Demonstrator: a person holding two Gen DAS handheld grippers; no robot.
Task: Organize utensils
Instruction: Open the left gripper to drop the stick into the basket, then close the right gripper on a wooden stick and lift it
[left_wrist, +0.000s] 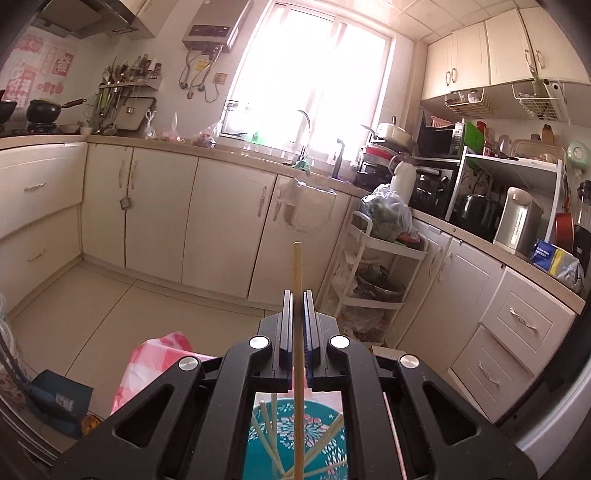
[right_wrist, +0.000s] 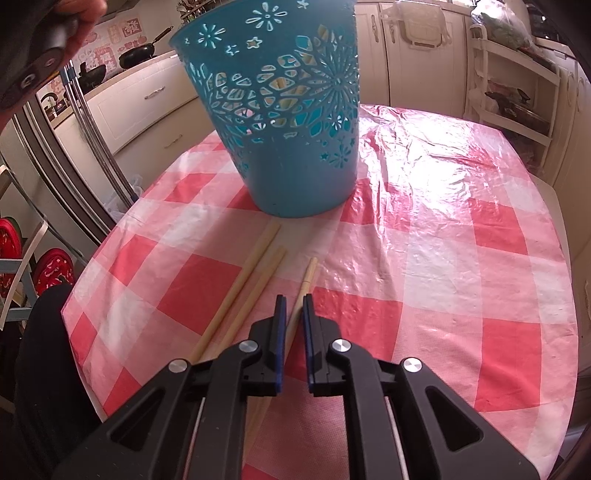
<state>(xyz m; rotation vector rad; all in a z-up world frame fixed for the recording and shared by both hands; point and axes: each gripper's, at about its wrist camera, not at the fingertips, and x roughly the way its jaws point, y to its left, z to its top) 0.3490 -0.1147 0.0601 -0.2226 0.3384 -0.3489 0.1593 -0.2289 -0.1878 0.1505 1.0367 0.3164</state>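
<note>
In the left wrist view my left gripper (left_wrist: 297, 295) sits at bottom centre, jaws pinched tight on one chopstick (left_wrist: 297, 266) that stands straight up between them, its tip poking above the fingers toward mid-frame. Below the jaws, at the bottom edge, I look down into the teal basket (left_wrist: 332, 454), and there are pale chopsticks (left_wrist: 266, 428) already leaning crossed inside it. A corner of the pink checked cloth (left_wrist: 155, 354) shows at lower left, with the cabinets (left_wrist: 155, 206) stretching across the middle of the frame.

Over to the right wrist view. Upper left corner, my left hand (right_wrist: 86, 14) grips its black handle. Centre top, the basket (right_wrist: 288, 110) stands upright on the cloth (right_wrist: 443, 258), chopsticks visible through its cut-out wall. Lower left of centre, two chopsticks (right_wrist: 243, 288) lie side by side on the cloth, their far ends near the basket's base. Just right of them a third chopstick (right_wrist: 306, 284) lies flat, running in between my right gripper's (right_wrist: 293, 299) fingers. Those jaws are narrowly parted, straddling that stick with a gap on either side, not clamping it.
</note>
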